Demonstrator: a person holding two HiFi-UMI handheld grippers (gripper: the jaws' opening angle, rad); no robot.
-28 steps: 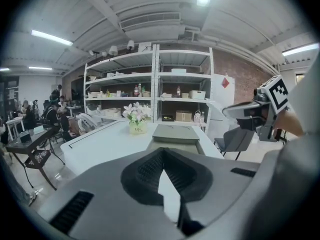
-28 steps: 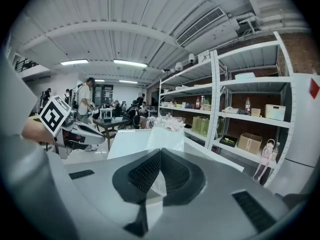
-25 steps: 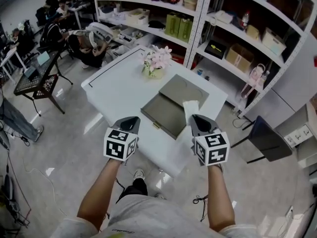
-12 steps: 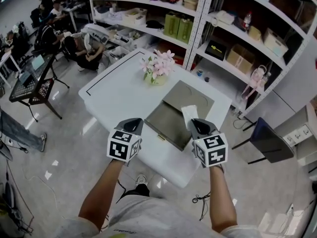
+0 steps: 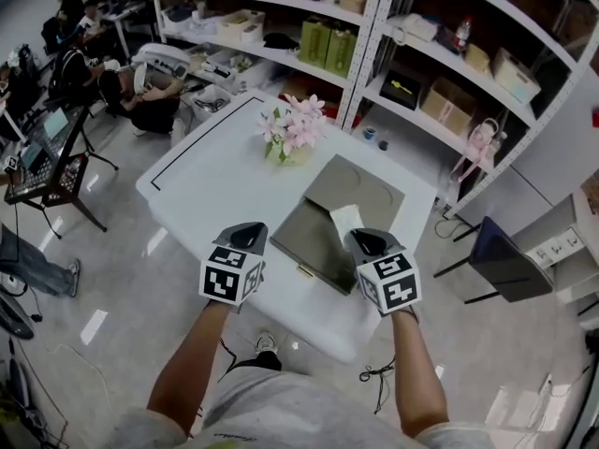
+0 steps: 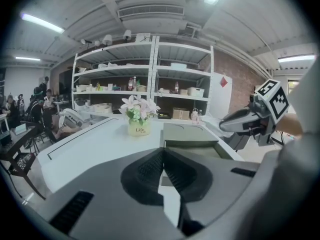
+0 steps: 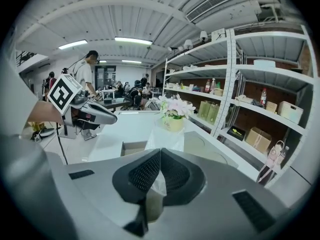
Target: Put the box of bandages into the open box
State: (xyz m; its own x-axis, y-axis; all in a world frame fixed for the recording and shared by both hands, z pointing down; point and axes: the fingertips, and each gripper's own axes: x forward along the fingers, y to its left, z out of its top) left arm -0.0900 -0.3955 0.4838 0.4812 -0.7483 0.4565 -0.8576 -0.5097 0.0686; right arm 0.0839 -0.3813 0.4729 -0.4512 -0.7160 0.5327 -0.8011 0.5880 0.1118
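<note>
Bandage box point(image 7: 166, 136) pinched in right claw point(image 7: 160, 150)

The open box point(image 5: 314, 237) lies on the surface point(image 5: 215, 176) near its front right edge, with its lid point(image 5: 354, 187) flat behind it. The flower pot point(image 5: 292, 134) stands behind and to the left. The box of bandages point(image 5: 344, 219), held in the right gripper point(image 5: 360, 241), is over the open box's right side, and the left gripper point(image 5: 245, 235) is left of the box
</note>
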